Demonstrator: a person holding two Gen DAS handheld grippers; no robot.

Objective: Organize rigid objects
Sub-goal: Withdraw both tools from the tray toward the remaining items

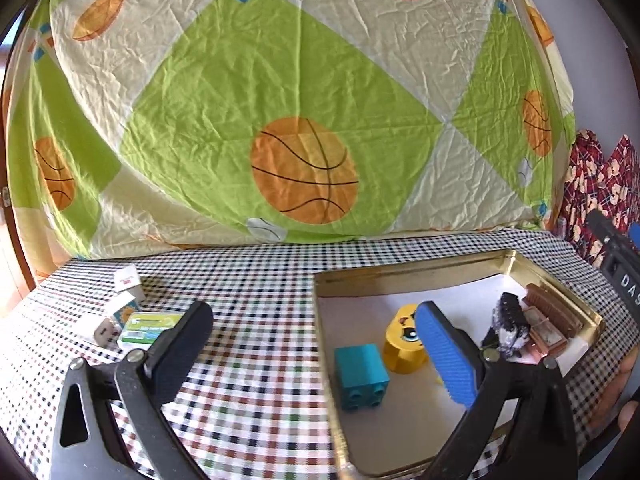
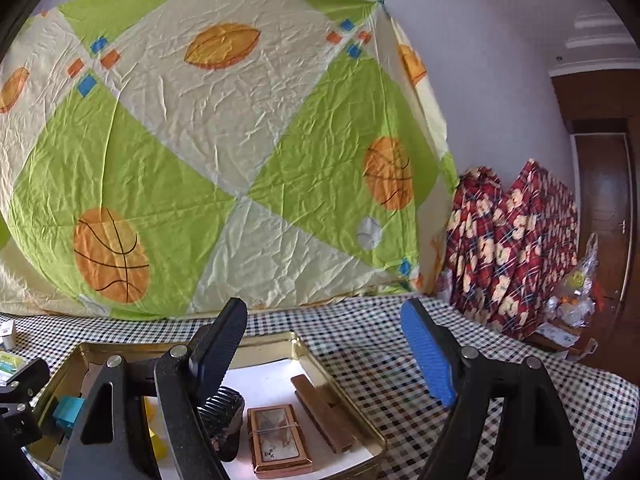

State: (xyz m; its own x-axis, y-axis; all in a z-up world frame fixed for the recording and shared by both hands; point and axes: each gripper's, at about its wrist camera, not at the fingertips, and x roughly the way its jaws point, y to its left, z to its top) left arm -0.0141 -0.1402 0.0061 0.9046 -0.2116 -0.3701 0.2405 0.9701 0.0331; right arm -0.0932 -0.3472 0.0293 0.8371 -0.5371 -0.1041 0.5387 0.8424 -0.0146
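Note:
A gold tin tray (image 1: 400,270) lined with white paper lies on the checked tablecloth. In it are a teal block (image 1: 362,376), a yellow toy (image 1: 402,340), a black hair clip (image 1: 512,320), a copper box (image 1: 546,340) and a brown bar (image 1: 554,310). My left gripper (image 1: 316,340) hovers open over the tray's left rim, with nothing between its fingers. My right gripper (image 2: 324,344) is open and empty above the tray's (image 2: 300,346) far right corner. Below it lie the copper box (image 2: 278,440), brown bar (image 2: 322,412) and black clip (image 2: 224,408).
Small white boxes (image 1: 128,282) and a green-and-white box (image 1: 148,326) lie on the cloth left of the tray. A basketball-print sheet (image 1: 304,168) hangs behind the table. Red patterned fabric (image 2: 516,252) and bags (image 2: 576,292) sit off the right end.

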